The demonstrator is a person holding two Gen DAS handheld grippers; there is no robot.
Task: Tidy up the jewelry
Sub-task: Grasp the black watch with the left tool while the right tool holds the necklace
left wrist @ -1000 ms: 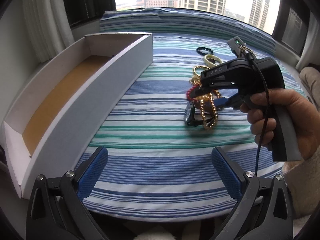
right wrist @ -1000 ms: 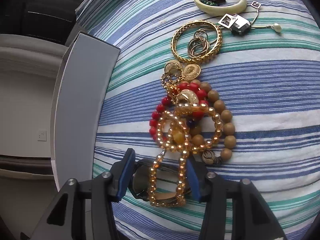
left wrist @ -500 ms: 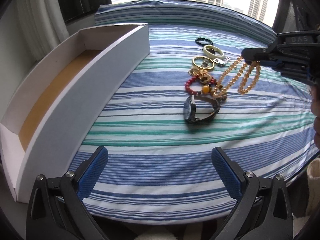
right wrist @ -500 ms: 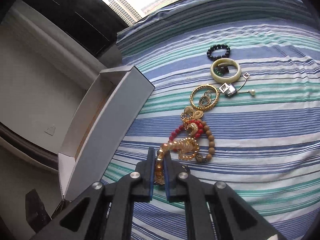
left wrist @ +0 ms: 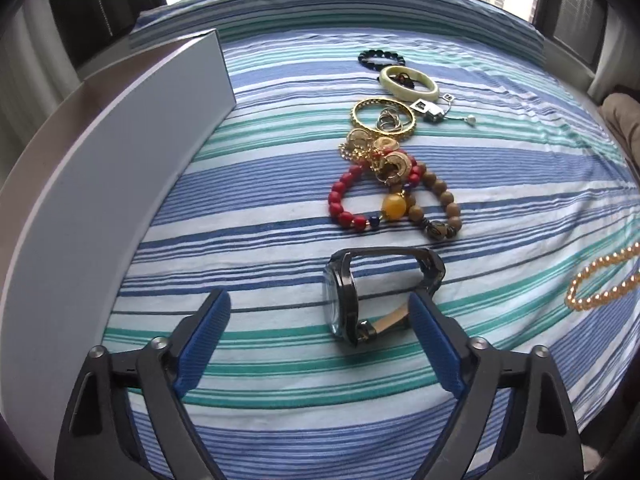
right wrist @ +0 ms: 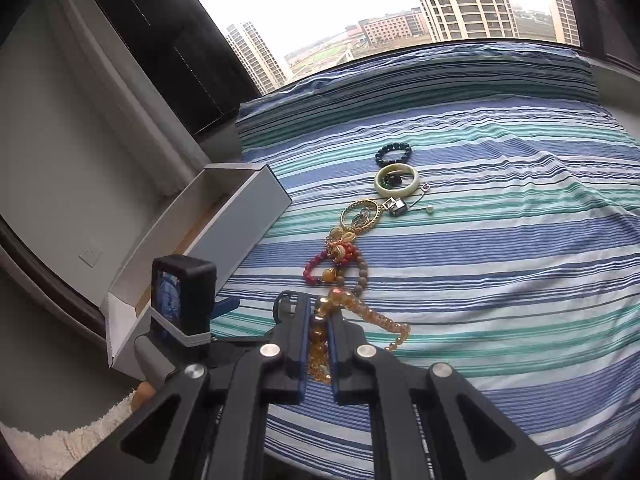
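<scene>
A dark wristwatch (left wrist: 345,298) lies on its side on the striped bedspread (left wrist: 280,368), between the blue pads of my left gripper (left wrist: 320,301). The jaws are closing. The left pad (left wrist: 204,336) is well clear of the watch and the right pad (left wrist: 434,344) is close to the strap. My right gripper (right wrist: 319,320) is shut on an amber bead necklace (right wrist: 384,320), held above the bed. Its loops hang at the right edge of the left wrist view, necklace (left wrist: 600,280). The long white box (left wrist: 100,200) stands open on the left.
Beyond the watch lie a red bead bracelet (left wrist: 344,200), a wooden bead bracelet (left wrist: 444,208), gold charms, a gold bangle (left wrist: 382,118), a pale jade bangle (left wrist: 408,82) and a black bead bracelet (left wrist: 380,58). A window runs behind the bed.
My left gripper has moved forward and down over the watch, and its jaws have narrowed. The right gripper closed on the amber necklace and lifted it up and away from the pile.
</scene>
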